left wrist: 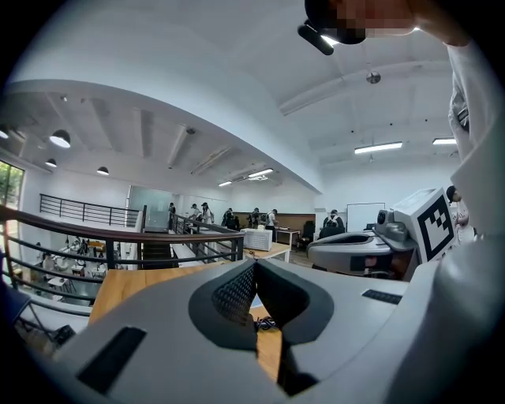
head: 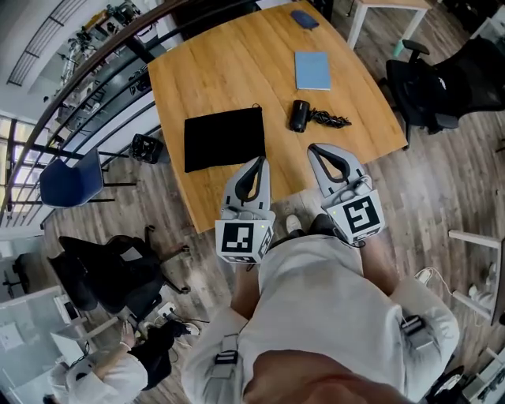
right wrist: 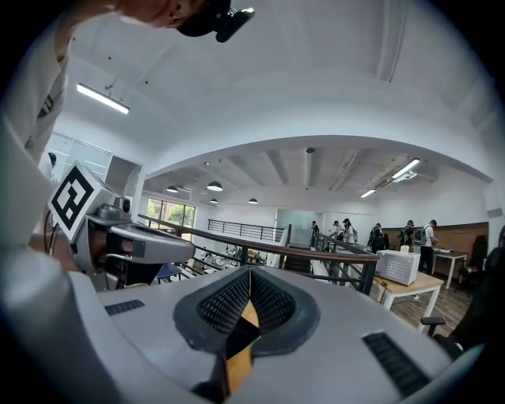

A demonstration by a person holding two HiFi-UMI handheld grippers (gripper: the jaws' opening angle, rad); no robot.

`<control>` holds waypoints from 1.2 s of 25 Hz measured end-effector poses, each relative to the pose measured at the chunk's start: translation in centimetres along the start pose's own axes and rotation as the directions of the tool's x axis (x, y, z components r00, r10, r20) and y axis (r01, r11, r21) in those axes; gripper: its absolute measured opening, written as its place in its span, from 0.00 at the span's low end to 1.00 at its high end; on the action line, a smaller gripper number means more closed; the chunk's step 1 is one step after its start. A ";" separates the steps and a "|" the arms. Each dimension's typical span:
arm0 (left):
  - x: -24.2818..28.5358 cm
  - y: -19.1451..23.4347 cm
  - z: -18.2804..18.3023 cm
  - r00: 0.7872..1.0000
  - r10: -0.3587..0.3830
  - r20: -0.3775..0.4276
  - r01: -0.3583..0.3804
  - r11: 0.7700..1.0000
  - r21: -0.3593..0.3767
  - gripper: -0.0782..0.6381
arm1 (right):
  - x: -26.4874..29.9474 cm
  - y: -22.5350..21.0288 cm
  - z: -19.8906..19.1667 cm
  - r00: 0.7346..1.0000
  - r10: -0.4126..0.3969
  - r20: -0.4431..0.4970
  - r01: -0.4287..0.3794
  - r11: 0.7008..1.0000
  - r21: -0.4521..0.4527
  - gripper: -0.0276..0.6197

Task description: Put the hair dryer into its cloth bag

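Observation:
A flat black cloth bag lies on the wooden table, near its front edge. To its right sits the black hair dryer, its coiled cord trailing to the right. Both grippers hover side by side at the front edge of the table, pointing across it. My left gripper is shut and empty, just right of the bag's near corner. My right gripper is also shut and empty, a little short of the dryer. The left gripper view shows the closed tips with a bit of the cord below them. In the right gripper view, the closed tips hide the dryer.
A light blue notebook and a dark blue pouch lie farther back on the table. A black office chair stands to the right, a blue chair and a railing to the left. Several people stand at far desks.

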State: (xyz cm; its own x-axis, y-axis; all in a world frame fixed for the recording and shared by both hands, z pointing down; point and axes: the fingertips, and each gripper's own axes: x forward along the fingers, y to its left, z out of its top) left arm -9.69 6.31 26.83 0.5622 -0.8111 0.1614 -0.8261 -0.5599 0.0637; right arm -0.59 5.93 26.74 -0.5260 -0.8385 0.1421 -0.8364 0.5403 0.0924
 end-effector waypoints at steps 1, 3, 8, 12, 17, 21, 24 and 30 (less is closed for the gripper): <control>0.3 0.2 0.0 1.000 -0.005 -0.002 0.005 1.000 -0.002 0.13 | 0.3 -0.2 -0.1 1.000 -0.006 -0.005 0.006 1.000 0.000 0.08; 1.0 0.7 0.0 1.000 -0.010 -0.006 0.010 1.000 -0.005 0.13 | 0.8 -0.7 -0.2 1.000 -0.018 -0.015 0.018 1.000 0.004 0.08; 2.8 1.5 -0.3 1.000 -0.019 -0.014 0.019 1.000 -0.011 0.14 | 2.1 -2.0 -0.7 0.999 -0.033 -0.025 0.033 0.999 0.011 0.08; 4.3 1.9 -0.3 1.000 -0.017 -0.021 0.017 1.000 -0.014 0.13 | 3.1 -3.2 -0.9 0.999 -0.027 -0.028 0.027 1.000 0.015 0.08; 6.7 2.6 -0.6 0.999 -0.003 -0.036 0.003 1.000 -0.018 0.13 | 5.0 -5.0 -1.7 0.999 -0.008 -0.041 0.009 1.000 0.026 0.08; 8.8 3.1 -0.8 0.999 0.008 -0.050 -0.009 1.000 -0.021 0.14 | 6.6 -6.9 -3.2 0.998 0.015 -0.067 -0.013 0.999 0.035 0.08; 10.2 3.6 -1.0 0.998 0.023 -0.063 -0.024 0.999 -0.022 0.13 | 7.8 -8.0 -3.9 0.996 0.040 -0.081 -0.037 0.999 0.036 0.08; 12.9 4.3 -1.2 0.996 0.047 -0.080 -0.049 0.998 -0.024 0.14 | 9.9 -10.0 -4.1 0.994 0.075 -0.077 -0.072 0.996 0.048 0.08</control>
State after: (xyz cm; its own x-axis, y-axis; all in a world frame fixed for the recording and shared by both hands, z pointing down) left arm -5.99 -6.36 30.34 0.5176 -0.8206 0.2423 -0.8536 -0.5149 0.0796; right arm 3.23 -7.52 31.27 -0.5740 -0.7876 0.2241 -0.8029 0.5951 0.0345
